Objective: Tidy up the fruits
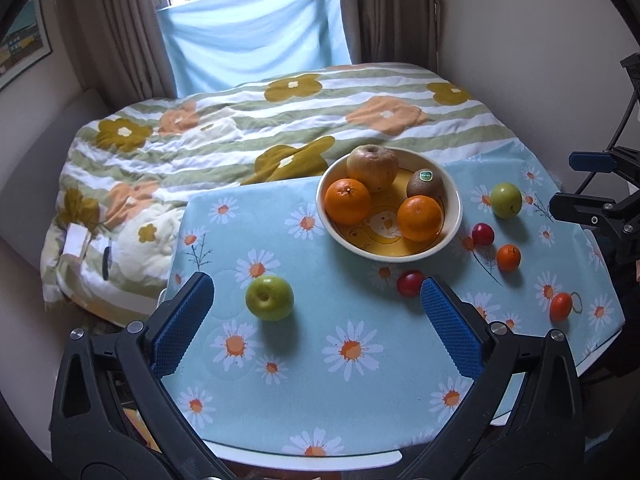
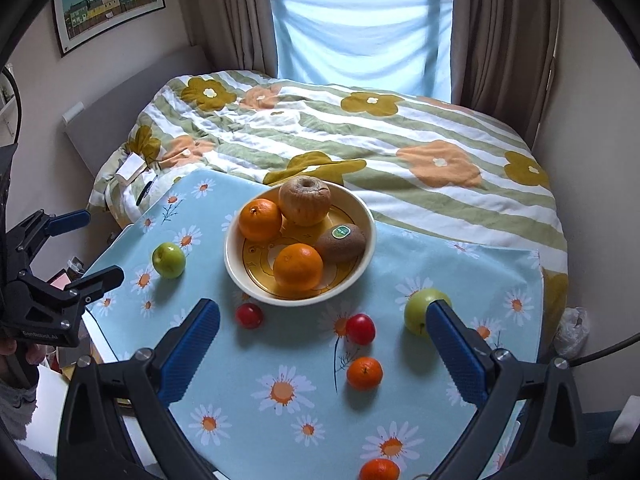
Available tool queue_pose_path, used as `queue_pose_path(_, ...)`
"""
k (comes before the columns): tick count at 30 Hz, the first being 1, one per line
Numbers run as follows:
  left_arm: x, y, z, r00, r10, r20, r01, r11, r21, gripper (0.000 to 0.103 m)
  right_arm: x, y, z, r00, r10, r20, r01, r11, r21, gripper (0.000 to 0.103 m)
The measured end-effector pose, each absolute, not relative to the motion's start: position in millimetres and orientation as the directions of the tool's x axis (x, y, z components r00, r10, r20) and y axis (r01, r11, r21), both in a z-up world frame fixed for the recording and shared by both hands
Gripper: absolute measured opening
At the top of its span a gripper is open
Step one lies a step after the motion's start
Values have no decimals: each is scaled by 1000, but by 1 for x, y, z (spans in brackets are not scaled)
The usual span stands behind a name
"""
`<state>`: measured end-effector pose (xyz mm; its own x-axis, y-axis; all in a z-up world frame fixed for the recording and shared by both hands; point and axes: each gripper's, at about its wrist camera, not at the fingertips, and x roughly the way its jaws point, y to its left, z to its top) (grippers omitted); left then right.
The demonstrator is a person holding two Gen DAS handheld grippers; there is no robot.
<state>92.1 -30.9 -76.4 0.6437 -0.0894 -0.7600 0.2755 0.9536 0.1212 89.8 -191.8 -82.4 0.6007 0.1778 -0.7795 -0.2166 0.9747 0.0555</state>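
Right wrist view: both the right gripper (image 2: 322,318) and left gripper (image 1: 316,300) hang wide open and empty above loose fruit around the bowl (image 2: 366,216). A careless nudge could roll the green apple (image 2: 418,312), right of the bowl, off the daisy tablecloth (image 2: 248,420) toward the bed (image 2: 420,132) behind.

Glossy ceramic bowl (image 2: 370,240); fuzzy kiwi (image 2: 340,243)

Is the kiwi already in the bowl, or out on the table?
In: the kiwi lies inside the bowl, beside two oranges and an apple.
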Motion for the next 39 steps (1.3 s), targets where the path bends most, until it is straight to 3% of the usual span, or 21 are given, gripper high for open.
queue_pose_path(12,67,-3,-90,659,-41,-751,238,959,156,103,23,-218,-94,606,78,-792,-121,993,6,103)
queue_pose_path(25,107,14,-148,598,-78,-798,388,899,203,103,-23,-233,-139,561,-135,-816,253,967,15,103)
queue_pose_path(39,157,23,-201,508,-122,-852,501,847,177,99,-22,-233,-194,457,-177,-872,429,902,41,102)
